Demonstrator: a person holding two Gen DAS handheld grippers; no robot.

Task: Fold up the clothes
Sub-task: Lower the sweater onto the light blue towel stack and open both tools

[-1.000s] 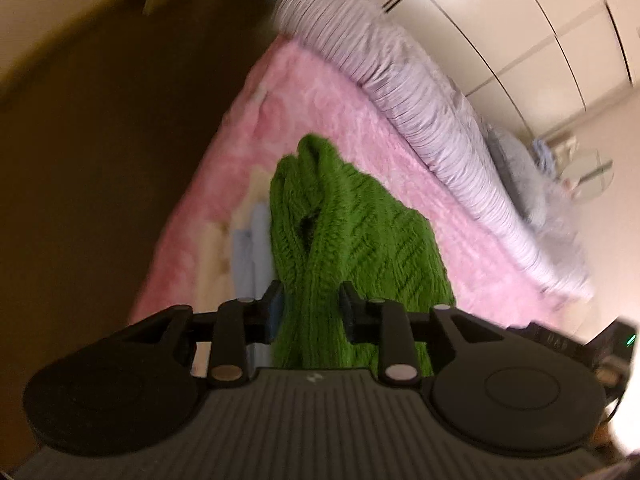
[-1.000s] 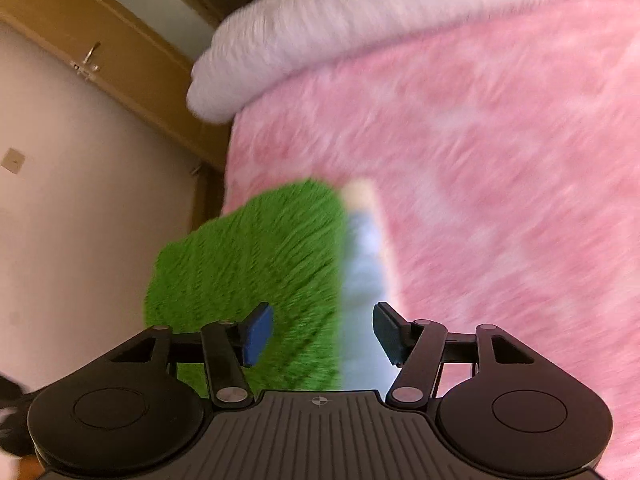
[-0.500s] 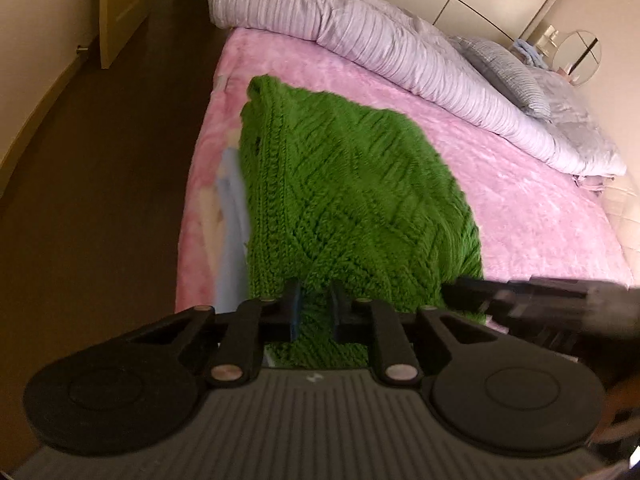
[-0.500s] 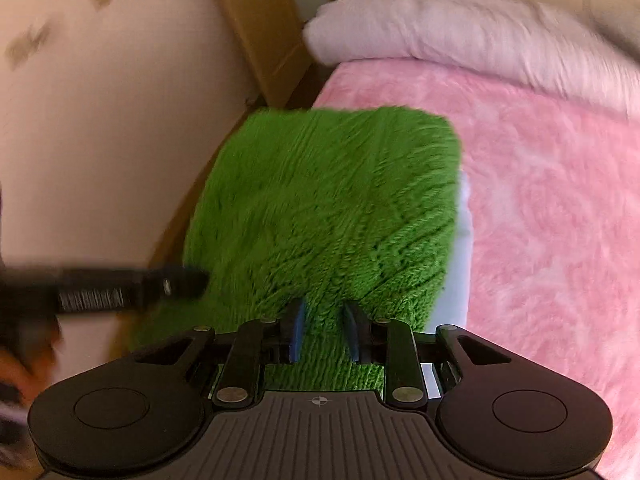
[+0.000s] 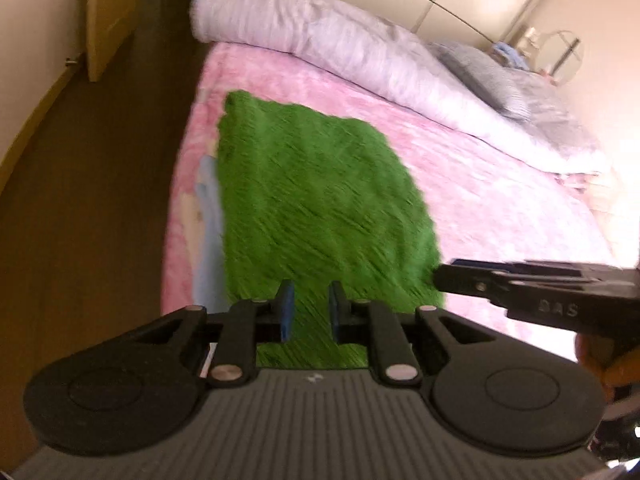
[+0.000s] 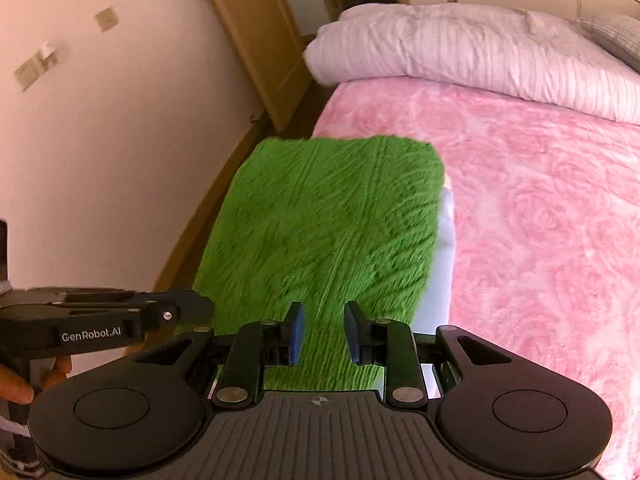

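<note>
A green knitted sweater [image 5: 320, 200] lies spread over the near left part of a pink blanket [image 5: 500, 200] on a bed. Its near hem runs under both tools. My left gripper [image 5: 311, 308] is shut on the hem, the thick knit keeping the fingers a little apart. In the right wrist view the sweater [image 6: 328, 220] reaches past the bed's left edge, and my right gripper [image 6: 323, 332] is shut on the same hem further right. Each tool shows in the other's view: the right gripper [image 5: 440, 278] and the left gripper [image 6: 200, 306].
A pale blue cloth [image 5: 208, 216] peeks out beneath the sweater's edge. A rolled lilac duvet [image 5: 340, 40] and a grey pillow [image 5: 480, 68] line the far side. Dark floor [image 5: 80, 200] runs left of the bed, by a wooden door [image 6: 256, 40]. A hand [image 6: 16, 384] holds the left tool.
Both grippers were open around the hem one second ago and have since closed on it. The bunched sweater has since been drawn out flat and wide over the blanket.
</note>
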